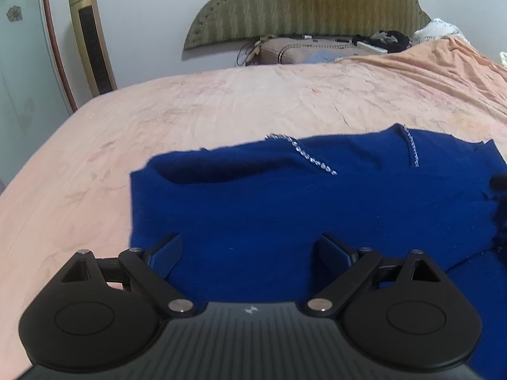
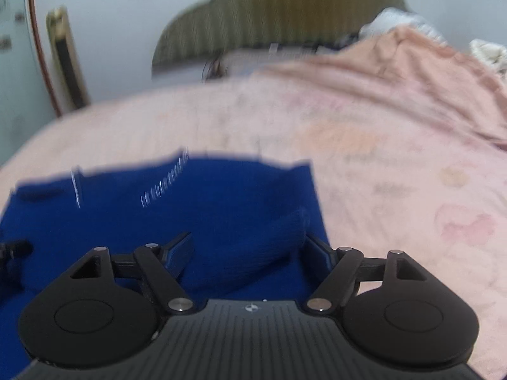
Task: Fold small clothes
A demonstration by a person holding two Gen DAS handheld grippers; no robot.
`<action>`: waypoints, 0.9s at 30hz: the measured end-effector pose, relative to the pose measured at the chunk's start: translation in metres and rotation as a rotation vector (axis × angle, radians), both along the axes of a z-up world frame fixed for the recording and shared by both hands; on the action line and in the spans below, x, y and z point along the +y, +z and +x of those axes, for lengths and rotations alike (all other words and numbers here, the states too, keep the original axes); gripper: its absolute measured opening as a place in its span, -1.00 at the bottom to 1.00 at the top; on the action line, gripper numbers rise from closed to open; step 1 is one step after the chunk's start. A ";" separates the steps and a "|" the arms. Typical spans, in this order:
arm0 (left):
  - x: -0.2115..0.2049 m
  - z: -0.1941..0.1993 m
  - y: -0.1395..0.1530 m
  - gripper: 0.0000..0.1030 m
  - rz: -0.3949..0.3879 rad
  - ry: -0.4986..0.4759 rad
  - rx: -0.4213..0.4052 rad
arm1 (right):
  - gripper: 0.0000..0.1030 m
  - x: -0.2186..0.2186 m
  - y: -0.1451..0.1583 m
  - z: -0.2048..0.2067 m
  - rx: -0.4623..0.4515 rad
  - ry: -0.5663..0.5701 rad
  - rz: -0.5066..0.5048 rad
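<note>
A dark blue knit garment [image 1: 285, 202] with two lines of clear beads lies on the pink bedsheet [image 1: 158, 120]. My left gripper [image 1: 250, 253] is open just above the garment's near left part, holding nothing. In the right wrist view, which is motion-blurred, the same blue garment [image 2: 190, 209] lies at lower left. My right gripper [image 2: 248, 253] is open over its right edge, with a raised fold of blue fabric between the jaws, not clamped. The left gripper's tip shows at the far left of that view [image 2: 16, 250].
A green padded headboard [image 1: 304, 3] stands at the bed's far end with a pillow [image 1: 310, 52] and dark items before it. A gold tower fan [image 1: 92, 38] stands at the left by a glass door. A rumpled peach blanket [image 1: 459, 63] lies at right.
</note>
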State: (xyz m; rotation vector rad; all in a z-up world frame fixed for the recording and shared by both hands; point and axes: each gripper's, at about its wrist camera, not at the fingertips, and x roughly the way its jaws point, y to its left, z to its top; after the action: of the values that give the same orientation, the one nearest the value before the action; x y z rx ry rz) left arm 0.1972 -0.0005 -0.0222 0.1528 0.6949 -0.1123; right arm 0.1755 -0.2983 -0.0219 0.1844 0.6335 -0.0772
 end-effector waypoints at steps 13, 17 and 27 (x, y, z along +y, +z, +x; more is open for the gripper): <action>0.040 0.012 0.017 0.83 -0.028 0.074 -0.006 | 0.59 0.111 0.017 0.135 0.111 0.474 0.540; 0.047 0.018 0.018 0.83 -0.050 0.071 0.022 | 0.58 0.132 0.004 0.178 0.205 0.488 0.562; 0.043 0.030 0.006 0.83 -0.041 0.080 0.034 | 0.63 0.169 -0.015 0.218 0.285 0.715 0.855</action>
State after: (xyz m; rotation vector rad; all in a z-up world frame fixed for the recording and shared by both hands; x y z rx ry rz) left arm 0.2270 0.0429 -0.0165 0.0838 0.7310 -0.0524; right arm 0.3938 -0.1290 -0.0370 0.7671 0.9567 0.8852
